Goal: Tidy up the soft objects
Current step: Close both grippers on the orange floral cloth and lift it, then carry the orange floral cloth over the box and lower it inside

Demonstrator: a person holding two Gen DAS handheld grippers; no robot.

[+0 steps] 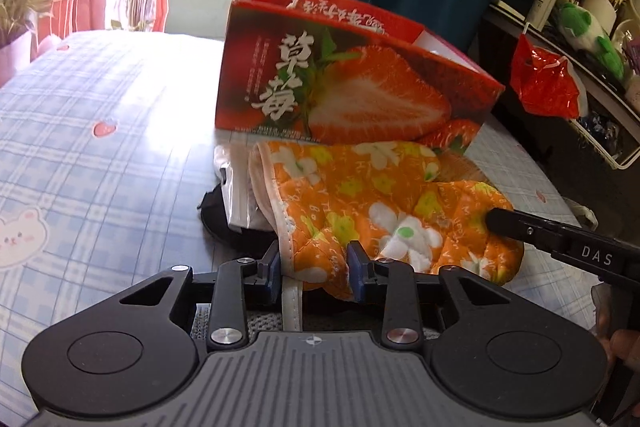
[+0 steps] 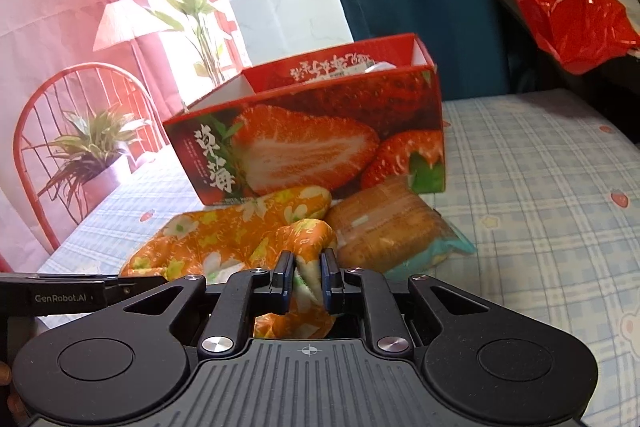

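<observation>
Both tools, left point(image 1: 314, 269) and right point(image 2: 307, 281), pinched the orange floral quilted mitt point(image 1: 372, 203); lift evenly toward the red strawberry-print cardboard box point(image 1: 340, 83).

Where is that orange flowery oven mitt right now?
The oven mitt lies on the checked tablecloth just in front of the strawberry box, pinched by both grippers, with a packet of biscuits at its right.

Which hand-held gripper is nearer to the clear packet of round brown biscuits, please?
Right. The right hand-held gripper pinches the orange floral oven mitt right beside the biscuit packet; the left hand-held gripper grips the mitt's cuff end, farther away.
</observation>
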